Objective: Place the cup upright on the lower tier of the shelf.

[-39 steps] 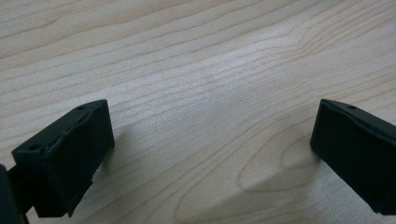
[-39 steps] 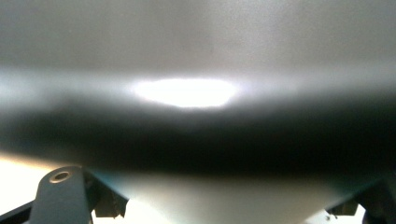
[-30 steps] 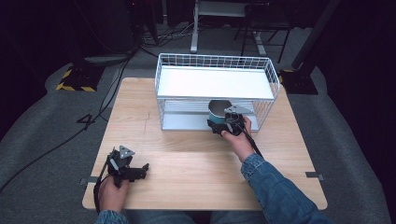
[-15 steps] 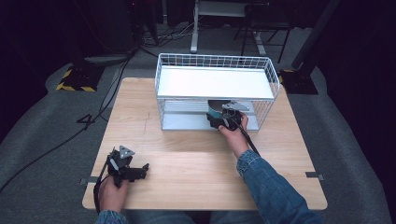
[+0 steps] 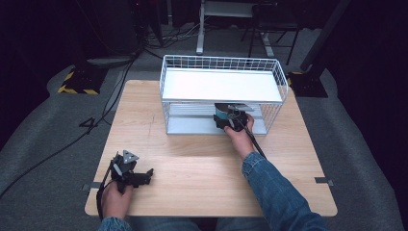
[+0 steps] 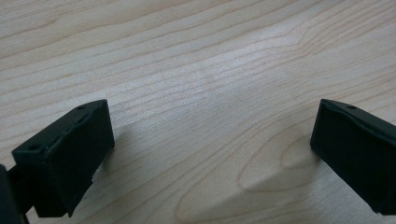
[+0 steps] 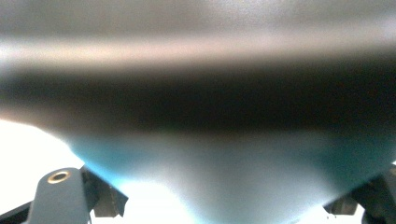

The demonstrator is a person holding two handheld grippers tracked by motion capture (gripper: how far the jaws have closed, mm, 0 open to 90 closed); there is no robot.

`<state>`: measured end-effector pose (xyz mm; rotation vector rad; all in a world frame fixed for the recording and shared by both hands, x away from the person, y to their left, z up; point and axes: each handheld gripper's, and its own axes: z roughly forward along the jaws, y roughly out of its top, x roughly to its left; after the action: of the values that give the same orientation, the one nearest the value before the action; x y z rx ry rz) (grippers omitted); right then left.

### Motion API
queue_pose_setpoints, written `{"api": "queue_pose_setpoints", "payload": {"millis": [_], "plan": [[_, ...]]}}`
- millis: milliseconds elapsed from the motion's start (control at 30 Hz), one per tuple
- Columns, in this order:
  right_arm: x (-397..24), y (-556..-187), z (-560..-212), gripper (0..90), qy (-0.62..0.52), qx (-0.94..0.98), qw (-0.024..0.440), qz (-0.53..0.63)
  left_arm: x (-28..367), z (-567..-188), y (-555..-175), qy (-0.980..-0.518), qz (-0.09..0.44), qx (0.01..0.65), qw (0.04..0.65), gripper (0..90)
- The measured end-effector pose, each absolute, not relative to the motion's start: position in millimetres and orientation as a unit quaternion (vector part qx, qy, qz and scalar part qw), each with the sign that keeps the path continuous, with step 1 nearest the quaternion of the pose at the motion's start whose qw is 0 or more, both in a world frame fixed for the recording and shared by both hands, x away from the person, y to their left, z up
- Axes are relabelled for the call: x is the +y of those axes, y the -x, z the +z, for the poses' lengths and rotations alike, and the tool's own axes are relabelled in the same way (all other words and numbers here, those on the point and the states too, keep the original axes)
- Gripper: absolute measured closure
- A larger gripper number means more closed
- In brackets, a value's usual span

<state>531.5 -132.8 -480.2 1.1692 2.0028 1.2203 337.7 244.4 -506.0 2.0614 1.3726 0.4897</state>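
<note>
Placement step. The right claw point(image 5: 230, 120) grips a teal bowl point(image 5: 222, 113) at the lower shelf of the white wire rack point(image 5: 221, 85). The left claw point(image 5: 144, 177) rests spread and empty on the table point(image 5: 202, 168). Next move, likely: set down, release.
</note>
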Motion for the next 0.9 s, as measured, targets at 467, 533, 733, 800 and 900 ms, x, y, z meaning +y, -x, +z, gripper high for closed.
{"api": "queue_pose_setpoints", "payload": {"millis": [467,533,733,800,900], "plan": [[-134.0,-537.6,-485.5,21.2,-0.443,0.736,0.239,0.452,244.4,-506.0,-337.7,-0.778,0.185,0.518,0.304,0.0],[-134.5,-538.1,-486.0,21.1,-0.442,0.738,0.237,0.451,244.4,-506.0,-337.6,-0.778,0.184,0.518,0.304,0.0],[-134.5,-537.4,-485.5,15.9,-0.442,0.733,0.250,0.453,244.5,-506.1,-337.8,-0.778,0.185,0.517,0.304,0.0],[-134.5,-537.3,-485.2,15.8,-0.439,0.735,0.248,0.454,244.4,-506.0,-337.7,-0.778,0.185,0.518,0.304,0.0],[-134.7,-536.1,-484.0,15.8,-0.440,0.735,0.242,0.455,244.4,-506.0,-337.7,-0.778,0.185,0.518,0.304,0.0]]}}
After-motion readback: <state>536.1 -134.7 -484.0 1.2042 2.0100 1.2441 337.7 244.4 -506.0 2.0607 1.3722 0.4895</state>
